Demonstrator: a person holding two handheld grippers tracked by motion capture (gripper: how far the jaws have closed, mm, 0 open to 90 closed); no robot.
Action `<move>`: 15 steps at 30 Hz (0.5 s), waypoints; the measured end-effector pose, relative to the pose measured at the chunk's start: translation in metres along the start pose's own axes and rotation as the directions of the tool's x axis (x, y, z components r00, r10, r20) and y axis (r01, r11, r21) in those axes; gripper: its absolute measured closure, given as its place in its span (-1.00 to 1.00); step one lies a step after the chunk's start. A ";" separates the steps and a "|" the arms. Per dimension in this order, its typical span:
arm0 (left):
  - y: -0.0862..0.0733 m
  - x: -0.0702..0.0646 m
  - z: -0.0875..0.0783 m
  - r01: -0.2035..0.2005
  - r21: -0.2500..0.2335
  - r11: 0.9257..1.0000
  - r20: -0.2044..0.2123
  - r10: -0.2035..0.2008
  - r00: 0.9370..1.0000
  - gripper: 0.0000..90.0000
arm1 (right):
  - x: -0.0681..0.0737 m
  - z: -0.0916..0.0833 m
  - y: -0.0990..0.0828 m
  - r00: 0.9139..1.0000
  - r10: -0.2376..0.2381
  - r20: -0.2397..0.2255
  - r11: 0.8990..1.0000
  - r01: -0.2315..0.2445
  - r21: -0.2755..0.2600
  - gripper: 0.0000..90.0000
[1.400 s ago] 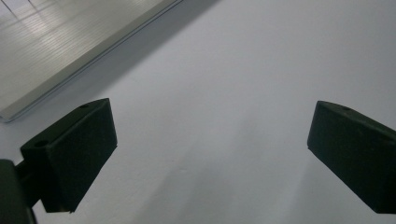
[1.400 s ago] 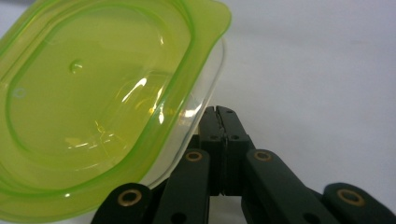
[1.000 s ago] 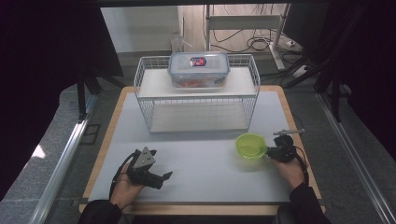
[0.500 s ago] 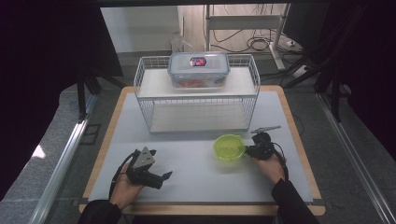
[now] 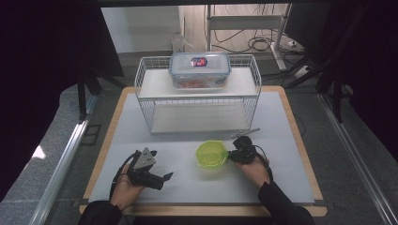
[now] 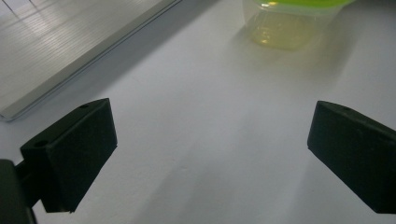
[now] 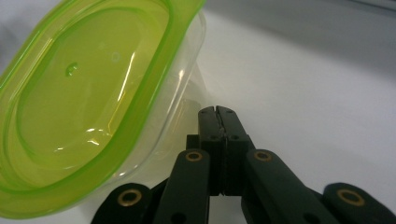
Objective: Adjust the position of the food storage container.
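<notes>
A small clear container with a lime-green lid (image 5: 212, 153) sits on the white mat in front of the wire rack. My right gripper (image 5: 231, 156) is shut with nothing between its jaws. Its closed tips (image 7: 218, 112) press against the container's clear side wall (image 7: 182, 100), just under the lid rim. My left gripper (image 5: 163, 180) rests on the mat at the front left, held by a hand, and is open. Between its wide-apart jaws (image 6: 210, 154) there is only bare mat, and the container (image 6: 289, 23) stands well beyond them.
A white wire rack (image 5: 197, 101) stands at the back middle of the mat. On its top shelf sits a clear lidded box (image 5: 199, 70) with a red and blue label. The mat (image 5: 281, 178) lies on a wooden board whose edge runs all around.
My right gripper has moved left across the mat, and the green-lidded container has slid left with it, from the right side toward the middle. The left gripper has stayed put.
</notes>
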State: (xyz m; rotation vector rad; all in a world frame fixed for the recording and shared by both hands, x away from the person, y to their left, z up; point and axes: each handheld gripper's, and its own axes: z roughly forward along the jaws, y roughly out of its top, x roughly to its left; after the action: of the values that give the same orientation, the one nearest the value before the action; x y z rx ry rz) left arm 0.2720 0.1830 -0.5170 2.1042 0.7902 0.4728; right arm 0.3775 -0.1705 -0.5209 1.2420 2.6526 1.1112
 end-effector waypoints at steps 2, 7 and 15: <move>0.000 0.000 0.000 0.000 0.000 1.000 0.000 0.000 1.000 -0.97 | 0.007 0.004 0.001 1.000 -0.009 -0.012 1.000 0.009 0.005 1.00; 0.000 0.000 -0.001 -0.002 -0.004 1.000 0.000 0.002 1.000 -0.97 | 0.023 0.014 0.003 0.998 -0.036 -0.044 0.999 0.037 0.021 1.00; 0.000 0.000 -0.001 0.000 -0.001 1.000 0.003 0.000 1.000 -0.97 | 0.027 0.016 0.003 0.997 -0.069 -0.032 0.997 0.069 0.022 1.00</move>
State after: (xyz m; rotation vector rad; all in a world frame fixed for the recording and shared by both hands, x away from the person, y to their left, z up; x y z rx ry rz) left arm 0.2715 0.1833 -0.5164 2.1038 0.7877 0.4699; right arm 0.3654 -0.1411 -0.5235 1.1363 2.7162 1.1027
